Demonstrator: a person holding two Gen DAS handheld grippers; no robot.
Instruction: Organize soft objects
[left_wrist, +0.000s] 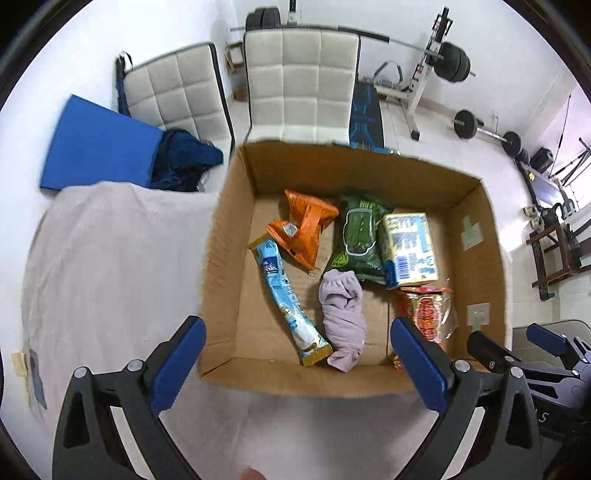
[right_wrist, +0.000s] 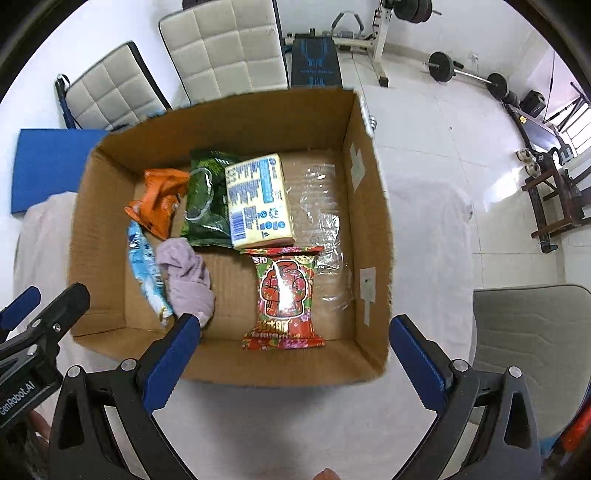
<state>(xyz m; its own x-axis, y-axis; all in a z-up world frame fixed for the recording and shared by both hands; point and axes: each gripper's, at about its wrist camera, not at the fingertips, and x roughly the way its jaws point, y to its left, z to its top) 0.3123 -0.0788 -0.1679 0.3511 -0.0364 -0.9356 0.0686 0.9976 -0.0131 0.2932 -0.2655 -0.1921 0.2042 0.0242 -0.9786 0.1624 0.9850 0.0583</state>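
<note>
An open cardboard box (left_wrist: 476, 266) (right_wrist: 369, 221) stands on a white-covered table. Inside lie an orange pouch (left_wrist: 306, 229) (right_wrist: 159, 201), a light blue packet (left_wrist: 288, 299) (right_wrist: 146, 266), a green pouch (left_wrist: 360, 240) (right_wrist: 207, 199), a yellow tissue pack (left_wrist: 408, 249) (right_wrist: 258, 199), a lilac rolled cloth (left_wrist: 343, 317) (right_wrist: 188, 277) and a red snack bag (left_wrist: 428, 314) (right_wrist: 284, 295). My left gripper (left_wrist: 299, 362) is open and empty above the box's near wall. My right gripper (right_wrist: 295, 354) is open and empty above the near wall too, and shows in the left wrist view (left_wrist: 517, 354).
Two white padded chairs (left_wrist: 299, 81) (right_wrist: 221, 48) stand behind the table. A blue mat (left_wrist: 96, 147) and dark blue cloth (left_wrist: 184, 158) lie at the far left. Gym weights (left_wrist: 454, 62) fill the back right. A grey chair seat (right_wrist: 532, 354) is at the right.
</note>
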